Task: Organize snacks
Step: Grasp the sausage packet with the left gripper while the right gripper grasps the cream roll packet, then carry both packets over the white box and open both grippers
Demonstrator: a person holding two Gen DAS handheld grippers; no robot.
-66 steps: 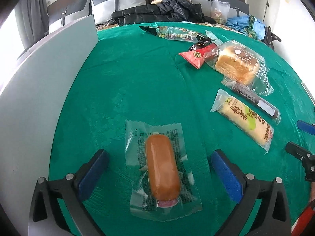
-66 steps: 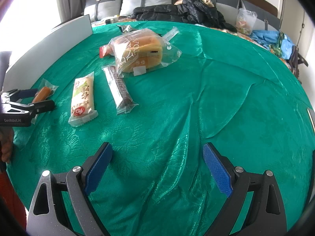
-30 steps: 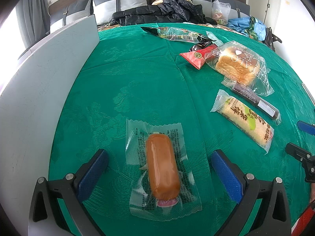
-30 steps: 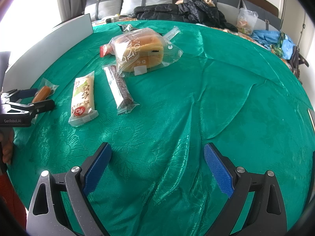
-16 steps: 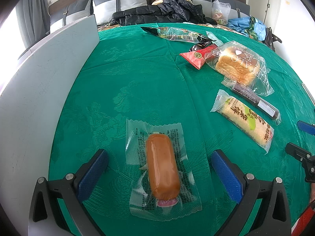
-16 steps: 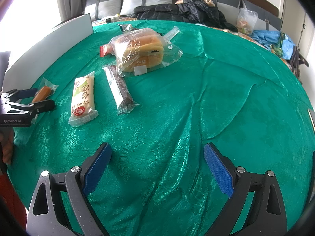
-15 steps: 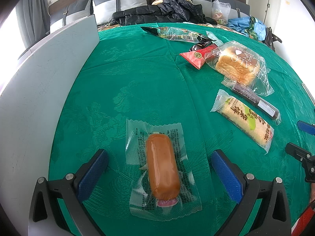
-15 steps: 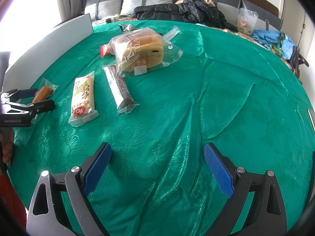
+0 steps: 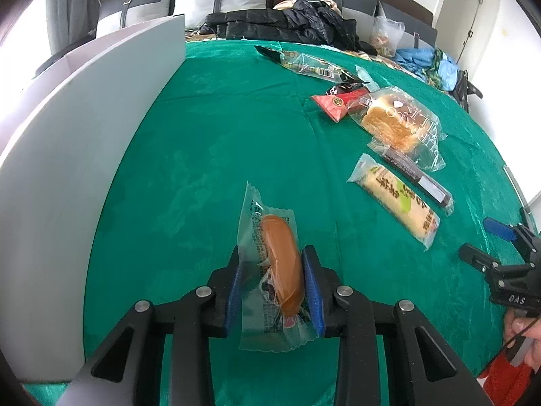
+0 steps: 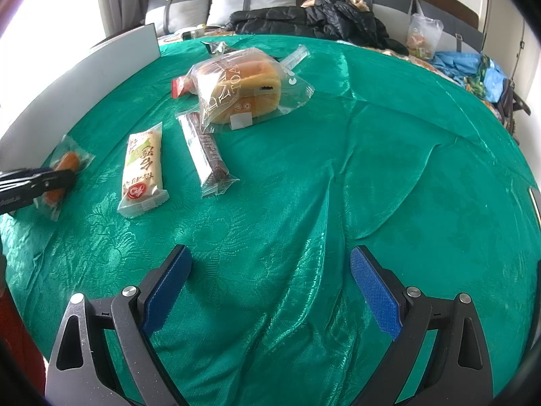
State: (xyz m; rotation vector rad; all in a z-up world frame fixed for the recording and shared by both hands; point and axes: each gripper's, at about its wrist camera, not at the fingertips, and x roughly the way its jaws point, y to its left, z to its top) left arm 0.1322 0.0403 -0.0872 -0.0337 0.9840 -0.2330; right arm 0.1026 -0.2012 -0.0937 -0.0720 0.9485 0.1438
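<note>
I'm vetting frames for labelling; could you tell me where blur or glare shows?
Right wrist view: the left gripper and its clear-wrapped orange sausage are motion-blurred; the green satin tablecloth shows sheen. Left wrist view: sharp, window side blown out.

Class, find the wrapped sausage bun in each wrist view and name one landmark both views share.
Left wrist view: sausage bun low centre, clamped in the left claw.
Right wrist view: same bun at far left edge.
Shared landmark: the cream-and-green snack bar beside it.
</note>
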